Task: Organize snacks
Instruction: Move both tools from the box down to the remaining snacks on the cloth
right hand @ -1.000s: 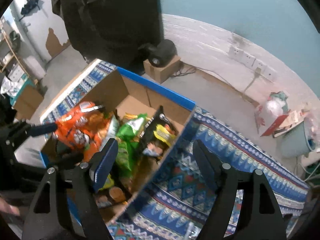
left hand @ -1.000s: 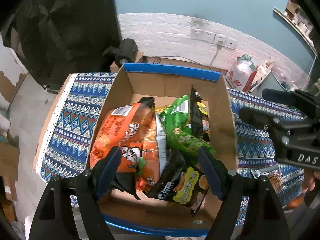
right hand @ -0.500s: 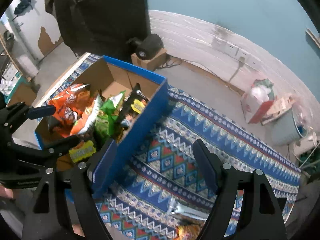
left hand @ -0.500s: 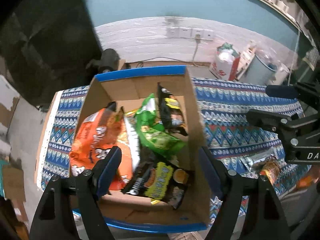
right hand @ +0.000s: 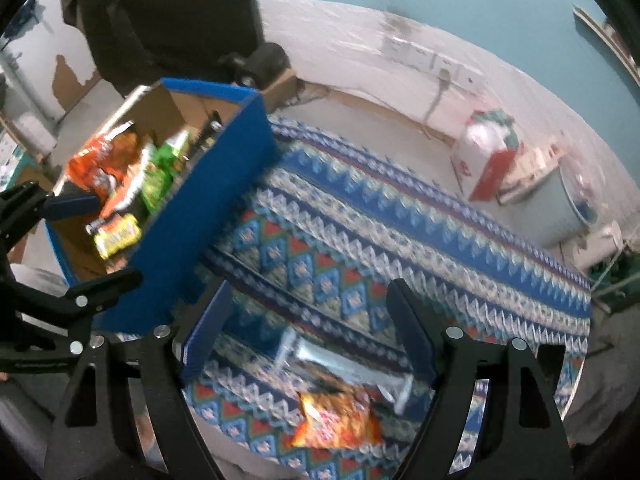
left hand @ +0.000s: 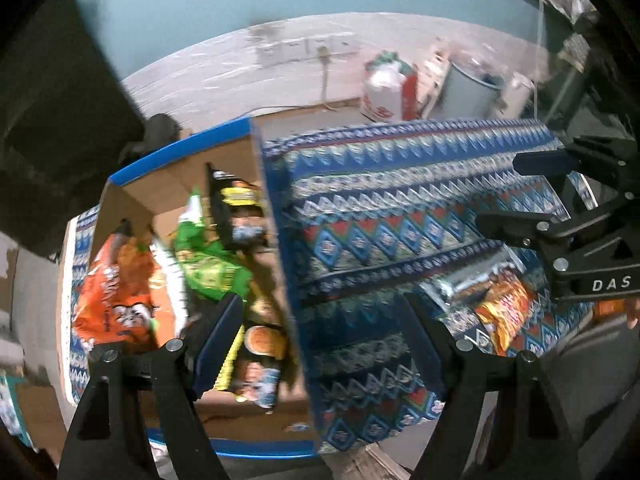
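The left tool was released, its blue-padded jaws standing wide with nothing between them. It hung over the near right wall of the open cardboard box with blue outer sides, one finger above the box's inside and the other above the blue, red and white patterned cloth covering the desk. Inside the box lay several snack packets: a large orange bag at the left, a green bag in the middle, a black and yellow packet standing against the right wall, and a black packet with yellow print near the front.

The right tool was likewise released, jaws spread and empty, hovering above the cloth to the right of the box. Below and between its fingers, an orange and yellow snack bag lay flat on the cloth, with a silver foil packet just behind it and touching or overlapping it. In the left wrist view the same two packets lay well right of the box, beneath the other tool. Both views were blurred.

Beyond the desk, a white and red sack and a pale grey bin stood on the floor by the wall.
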`<state>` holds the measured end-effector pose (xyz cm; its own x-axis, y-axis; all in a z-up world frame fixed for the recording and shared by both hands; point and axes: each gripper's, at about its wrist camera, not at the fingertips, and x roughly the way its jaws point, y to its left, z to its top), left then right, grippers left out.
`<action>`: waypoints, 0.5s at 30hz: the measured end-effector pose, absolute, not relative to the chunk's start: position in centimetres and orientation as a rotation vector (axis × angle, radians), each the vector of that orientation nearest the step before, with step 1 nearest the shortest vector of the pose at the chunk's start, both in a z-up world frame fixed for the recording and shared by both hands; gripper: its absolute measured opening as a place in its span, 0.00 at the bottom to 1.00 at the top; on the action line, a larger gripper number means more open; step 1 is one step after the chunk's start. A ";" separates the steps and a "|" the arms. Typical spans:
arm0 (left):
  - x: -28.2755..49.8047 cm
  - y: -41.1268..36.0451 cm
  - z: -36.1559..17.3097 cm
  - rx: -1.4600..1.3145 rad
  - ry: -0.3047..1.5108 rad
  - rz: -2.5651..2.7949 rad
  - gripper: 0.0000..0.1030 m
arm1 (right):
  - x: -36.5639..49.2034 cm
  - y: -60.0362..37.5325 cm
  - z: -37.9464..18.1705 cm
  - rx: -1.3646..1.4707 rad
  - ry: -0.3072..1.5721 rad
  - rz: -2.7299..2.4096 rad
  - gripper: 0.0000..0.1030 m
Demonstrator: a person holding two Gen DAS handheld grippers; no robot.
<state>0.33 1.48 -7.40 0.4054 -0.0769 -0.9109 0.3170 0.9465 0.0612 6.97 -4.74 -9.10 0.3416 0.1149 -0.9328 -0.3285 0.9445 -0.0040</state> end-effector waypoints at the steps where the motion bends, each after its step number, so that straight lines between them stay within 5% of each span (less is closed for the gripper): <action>1: 0.1 0.8 -7.5 0.253 1.129 -0.263 0.78 | 6.6 -5.5 -9.4 -0.196 1.200 0.280 0.77; 15: -1.9 -4.7 -11.4 0.384 1.192 -0.371 0.78 | 1.6 -11.4 -14.8 -0.118 1.355 0.219 0.77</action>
<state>-1.94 -4.66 -11.40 0.3254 -0.0761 -0.9425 0.4721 0.8767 0.0922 1.65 -11.39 -14.76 0.1977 0.0878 -0.9763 -0.2236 0.9738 0.0423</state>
